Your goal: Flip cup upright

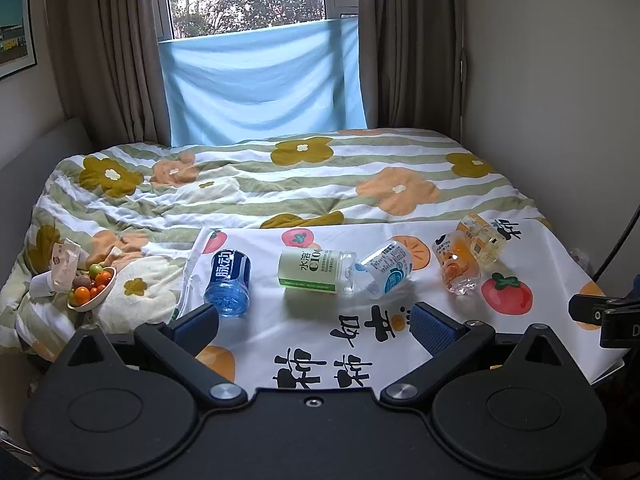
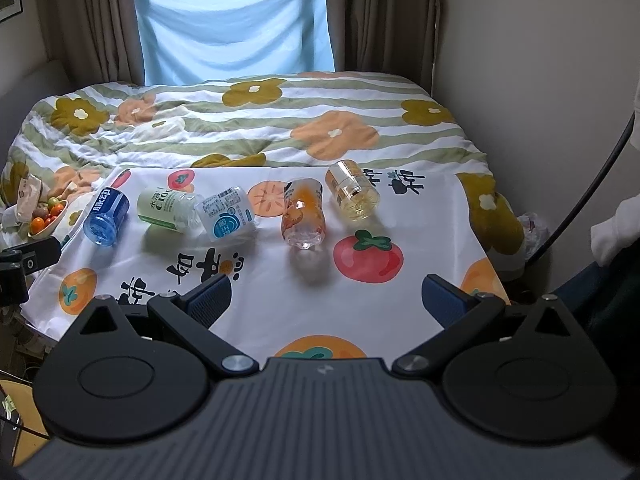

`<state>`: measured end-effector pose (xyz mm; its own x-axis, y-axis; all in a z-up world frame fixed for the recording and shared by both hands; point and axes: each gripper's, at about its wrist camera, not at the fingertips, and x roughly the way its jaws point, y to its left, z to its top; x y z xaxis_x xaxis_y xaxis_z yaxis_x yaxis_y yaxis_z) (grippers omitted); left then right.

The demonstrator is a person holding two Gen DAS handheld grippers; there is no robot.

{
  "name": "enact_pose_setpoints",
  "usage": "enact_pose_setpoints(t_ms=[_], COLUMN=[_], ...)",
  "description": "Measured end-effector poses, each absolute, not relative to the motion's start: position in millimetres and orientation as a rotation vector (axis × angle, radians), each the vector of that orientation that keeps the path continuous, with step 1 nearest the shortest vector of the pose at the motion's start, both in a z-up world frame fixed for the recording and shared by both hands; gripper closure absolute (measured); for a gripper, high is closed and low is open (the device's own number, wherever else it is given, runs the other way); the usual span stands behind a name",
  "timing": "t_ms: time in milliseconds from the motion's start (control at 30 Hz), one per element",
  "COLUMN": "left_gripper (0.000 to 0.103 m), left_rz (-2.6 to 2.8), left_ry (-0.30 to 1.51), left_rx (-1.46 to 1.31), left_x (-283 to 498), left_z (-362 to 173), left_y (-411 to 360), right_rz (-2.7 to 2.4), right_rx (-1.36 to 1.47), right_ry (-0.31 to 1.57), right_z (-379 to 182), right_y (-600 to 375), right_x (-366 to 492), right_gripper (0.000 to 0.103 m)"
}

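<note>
Both hand-held grippers are seen from their own wrist cameras, held above the near edge of a white cloth (image 2: 280,292) printed with persimmons and tomatoes. On the left gripper (image 1: 314,326) the blue-padded fingers are spread wide with nothing between them; the right gripper (image 2: 326,300) is likewise spread and empty.

Five cut-off bottle cups are laid on their sides in a rough row across the cloth. From left to right these are a blue cup (image 2: 106,216), a pale green cup (image 2: 166,208), a clear cup with a white and blue label (image 2: 228,218) touching the green one, an orange-printed cup (image 2: 302,214), and a clear yellowish cup (image 2: 352,190).

A bowl of small fruit (image 1: 92,286) is set on the flowered quilt (image 2: 280,120), left of the cloth.
</note>
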<state>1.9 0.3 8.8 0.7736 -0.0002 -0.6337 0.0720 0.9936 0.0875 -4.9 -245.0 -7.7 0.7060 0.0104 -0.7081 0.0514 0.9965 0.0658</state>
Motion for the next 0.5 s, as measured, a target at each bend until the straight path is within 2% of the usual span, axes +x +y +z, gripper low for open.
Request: enact_pose_setpoints(t_ms=[500], left_gripper=[0.0], left_rz=[-0.038], left_ry=[0.689], left_rx=[0.109], left_x=[2.8], left_z=[8.8], left_y=[0.1], right_rz=[-0.024], right_rx=[0.082], right_ry=[0.787], right_z=[-8.2], right_y=[-244.2], right_x=[-5.8], right_gripper=[0.0])
